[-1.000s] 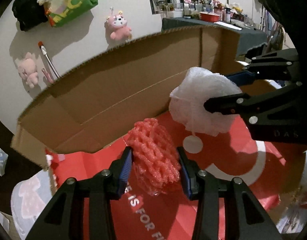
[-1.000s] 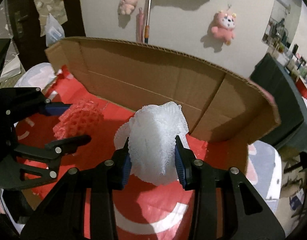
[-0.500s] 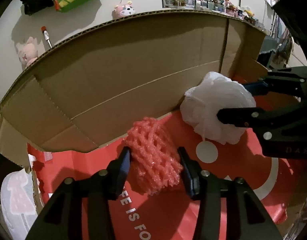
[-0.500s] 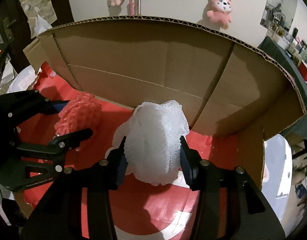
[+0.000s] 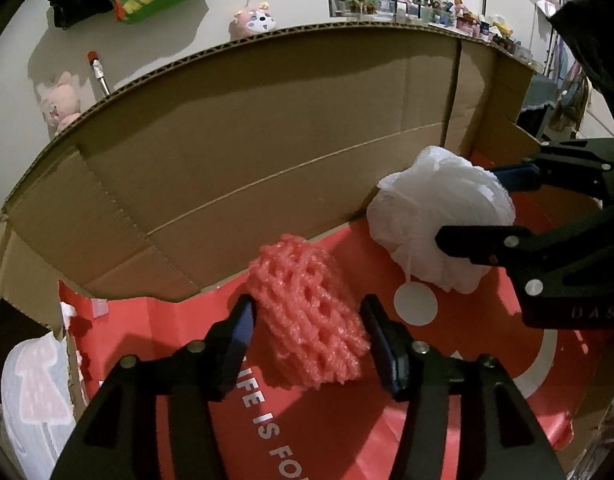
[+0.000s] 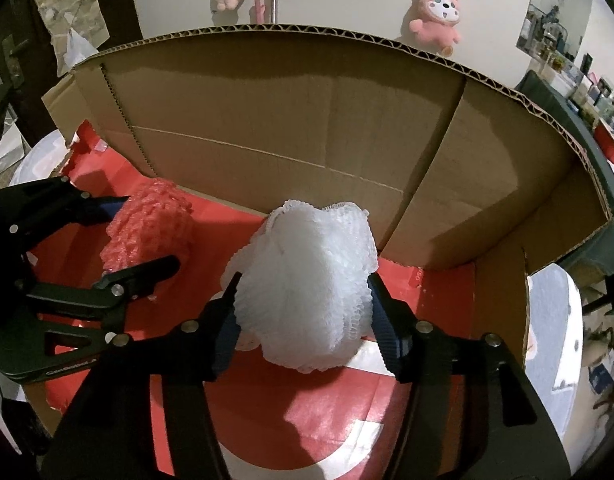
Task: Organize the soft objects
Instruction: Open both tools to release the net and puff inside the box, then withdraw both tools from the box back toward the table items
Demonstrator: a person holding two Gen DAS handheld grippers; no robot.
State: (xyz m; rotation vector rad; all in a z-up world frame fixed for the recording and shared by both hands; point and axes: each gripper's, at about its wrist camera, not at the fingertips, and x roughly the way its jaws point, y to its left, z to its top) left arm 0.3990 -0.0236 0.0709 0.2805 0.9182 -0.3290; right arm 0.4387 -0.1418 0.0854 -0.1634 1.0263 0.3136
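Only the left wrist view shows the round white tag (image 5: 415, 303) hanging from the white sponge (image 5: 441, 224). Both tools point steeply down into the cardboard box (image 6: 291, 120). The left gripper (image 5: 309, 326) has just been opening; the pink foam net (image 5: 307, 316) sits loose between its spread jaws on the red floor. The right gripper (image 6: 303, 310) has likewise been opening, the sponge filling its gap.

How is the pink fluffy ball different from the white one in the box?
The pink mesh ball is coral pink with big open holes; the white mesh ball is white with fine ruffles. The white one looks bigger and has a string with a round tag; the pink one shows none. Both sit in the cardboard box, each between gripper fingers.
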